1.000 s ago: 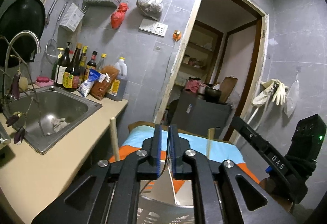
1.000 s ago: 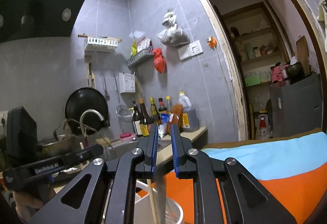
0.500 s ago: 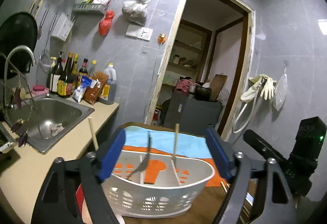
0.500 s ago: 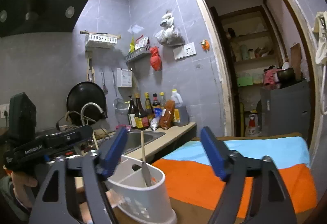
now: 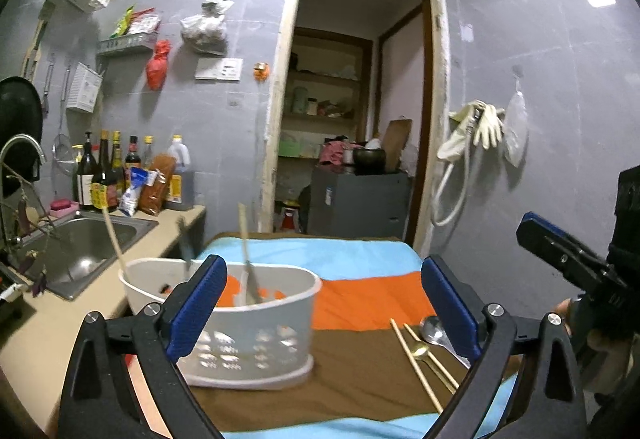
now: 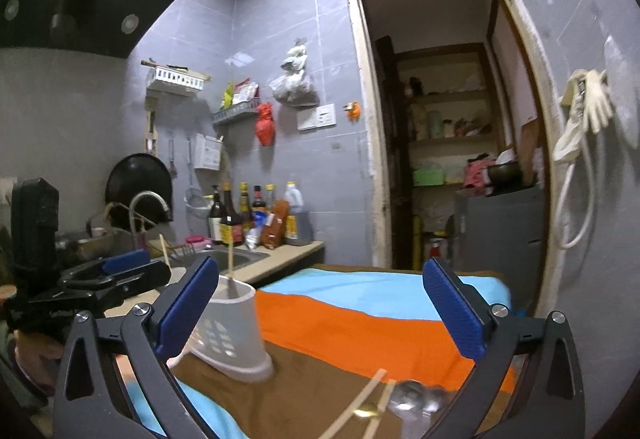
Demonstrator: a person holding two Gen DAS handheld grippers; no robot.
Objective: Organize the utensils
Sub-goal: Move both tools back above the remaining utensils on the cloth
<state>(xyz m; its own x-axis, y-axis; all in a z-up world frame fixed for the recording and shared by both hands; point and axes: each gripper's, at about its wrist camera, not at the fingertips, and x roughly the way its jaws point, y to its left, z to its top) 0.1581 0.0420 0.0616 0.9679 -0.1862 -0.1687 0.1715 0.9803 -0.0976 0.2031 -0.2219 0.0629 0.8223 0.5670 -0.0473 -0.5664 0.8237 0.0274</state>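
Note:
A white perforated utensil basket (image 5: 256,335) stands on the striped cloth (image 5: 360,299), with a wooden chopstick (image 5: 114,243), a dark-handled piece and a pale-handled utensil (image 5: 246,259) upright in it. It also shows in the right wrist view (image 6: 232,331). Loose chopsticks (image 5: 416,363), a gold spoon and a silver spoon (image 5: 436,331) lie on the cloth to the right; in the right wrist view they (image 6: 372,403) lie blurred near the bottom. My left gripper (image 5: 324,303) is open and empty, back from the basket. My right gripper (image 6: 320,303) is open and empty above the loose utensils.
A steel sink (image 5: 80,247) with a tap is in the counter at left. Sauce bottles (image 5: 108,175) stand by the wall. A doorway (image 5: 356,119) opens behind the table. The right gripper's body (image 5: 580,271) is at the right edge.
Both grippers went from shut on utensils over the basket to open. They have drawn back and the utensils stand in the basket.

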